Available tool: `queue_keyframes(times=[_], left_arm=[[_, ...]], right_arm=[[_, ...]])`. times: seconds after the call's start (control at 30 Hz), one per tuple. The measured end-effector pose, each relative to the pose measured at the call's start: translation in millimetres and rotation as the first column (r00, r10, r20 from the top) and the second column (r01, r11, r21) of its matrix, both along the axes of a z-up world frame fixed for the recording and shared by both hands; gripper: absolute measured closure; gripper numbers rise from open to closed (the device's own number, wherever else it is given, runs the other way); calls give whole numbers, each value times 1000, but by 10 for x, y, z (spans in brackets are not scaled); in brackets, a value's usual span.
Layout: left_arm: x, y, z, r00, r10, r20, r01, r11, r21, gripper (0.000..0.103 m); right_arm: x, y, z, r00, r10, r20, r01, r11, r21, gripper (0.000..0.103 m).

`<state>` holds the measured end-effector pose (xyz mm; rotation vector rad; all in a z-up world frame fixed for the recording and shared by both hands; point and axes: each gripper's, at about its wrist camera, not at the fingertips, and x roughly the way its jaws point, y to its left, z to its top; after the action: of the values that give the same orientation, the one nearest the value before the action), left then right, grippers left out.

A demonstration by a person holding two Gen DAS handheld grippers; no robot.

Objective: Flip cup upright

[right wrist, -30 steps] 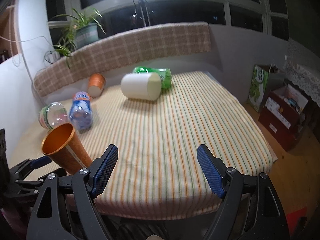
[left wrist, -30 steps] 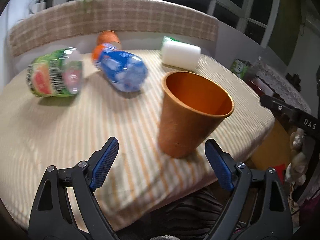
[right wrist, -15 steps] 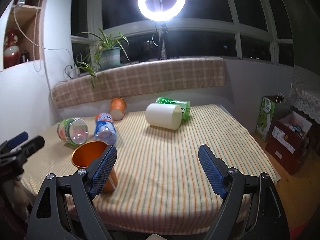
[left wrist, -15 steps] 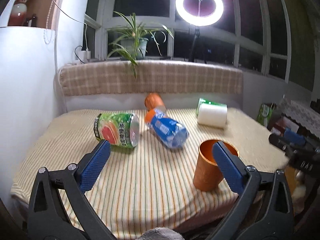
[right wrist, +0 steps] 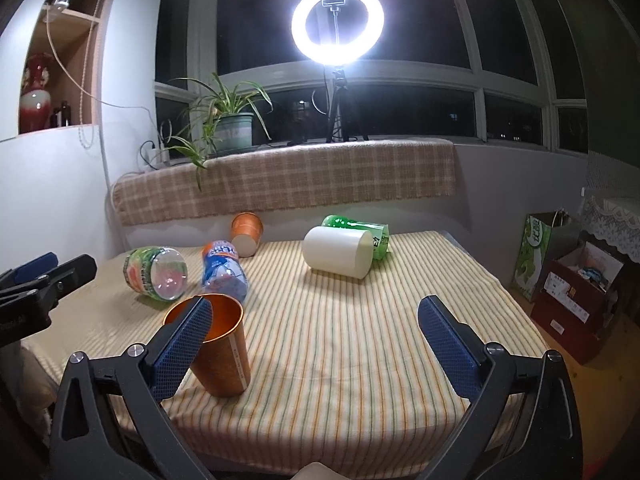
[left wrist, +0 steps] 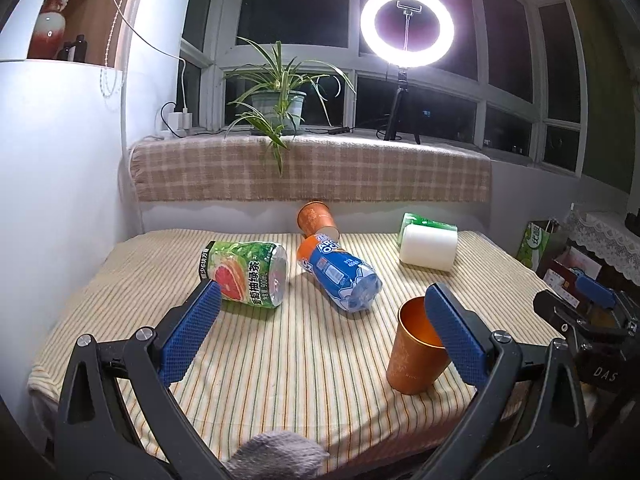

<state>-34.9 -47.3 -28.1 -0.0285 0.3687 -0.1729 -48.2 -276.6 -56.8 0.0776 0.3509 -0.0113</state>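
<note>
Standing mouth-up near the front edge of the striped bench (left wrist: 304, 364), the orange cup (left wrist: 416, 360) looks done, so the best thing now is to stay off it and not bump it. The left claw (left wrist: 320, 336) hangs wide apart with nothing in it, the cup by its right finger. The right claw (right wrist: 312, 344) is wide apart and empty too, the cup by its left finger.

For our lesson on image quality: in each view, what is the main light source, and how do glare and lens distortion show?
Left wrist view: the ring light blooms white with a purple halo; window frames bow outward, corners go black. Right wrist view: the same ring light blows out; the upright copper cup casts a soft shadow toward the camera on the striped cloth.
</note>
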Motion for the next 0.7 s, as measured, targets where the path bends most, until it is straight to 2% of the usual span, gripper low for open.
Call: queue_keyframes(times=[0.7], left_arm=[[30, 34, -41, 1000, 21, -3, -21, 1000, 0, 0]], right_arm=[[31, 70, -88, 998, 49, -43, -48, 999, 21, 1]])
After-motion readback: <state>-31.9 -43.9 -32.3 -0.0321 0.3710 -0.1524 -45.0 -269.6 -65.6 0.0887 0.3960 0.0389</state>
